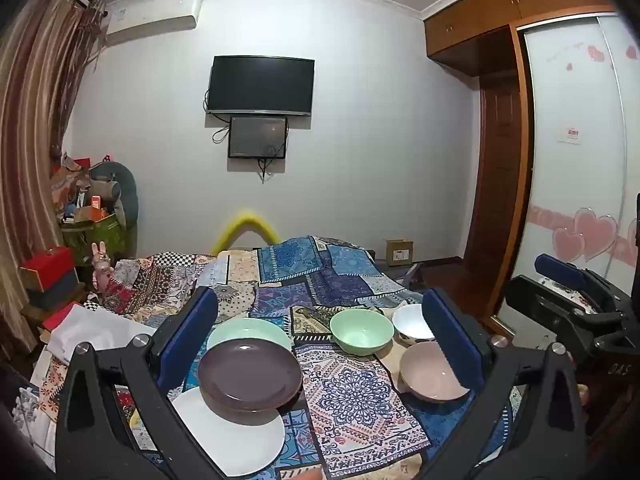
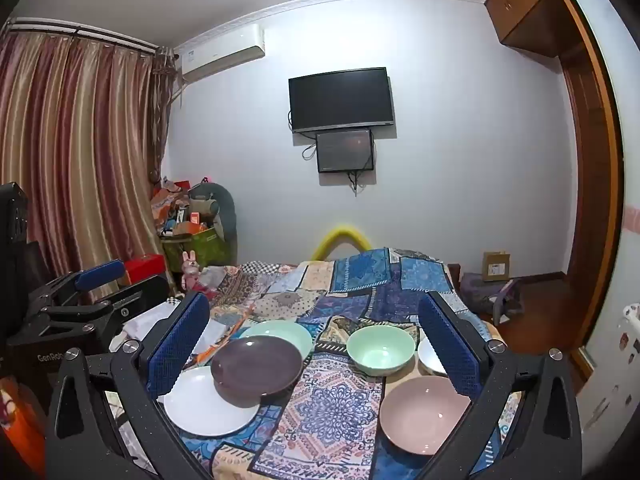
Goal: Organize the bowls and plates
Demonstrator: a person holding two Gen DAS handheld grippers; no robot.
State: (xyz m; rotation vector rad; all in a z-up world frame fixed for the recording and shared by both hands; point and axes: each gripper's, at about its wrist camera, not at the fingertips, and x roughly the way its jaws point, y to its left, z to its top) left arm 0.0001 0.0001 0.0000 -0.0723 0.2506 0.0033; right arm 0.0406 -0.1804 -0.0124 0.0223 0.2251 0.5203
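Hovering above the near end of a patchwork bedspread [image 2: 352, 292], both tongs stand with jaws spread as wide as they go and nothing between the pads: the left gripper [image 1: 320, 332] fills the lower half of its own view, and the right gripper [image 2: 316, 336] does the same in its view. Just beyond the left gripper's left pad, in the lower left of the left wrist view, three plates overlap in a loose, staggered pile: a white plate [image 1: 236, 436] lowest in the frame, a dark purple plate [image 1: 250, 372] lying partly over it, and a pale green plate [image 1: 256, 330] peeking out behind. To the lower right sit three bowls, each apart from the others and none nested: a pink bowl [image 1: 432, 372] nearest, a green bowl [image 1: 362, 330] further back toward centre, and a white bowl [image 1: 412, 320] beside it, partly hidden by the right pad. As I judge it, the work has barely begun: the plates want squaring into a tidy stack and the bowls want nesting, and neither tool has hold of anything.
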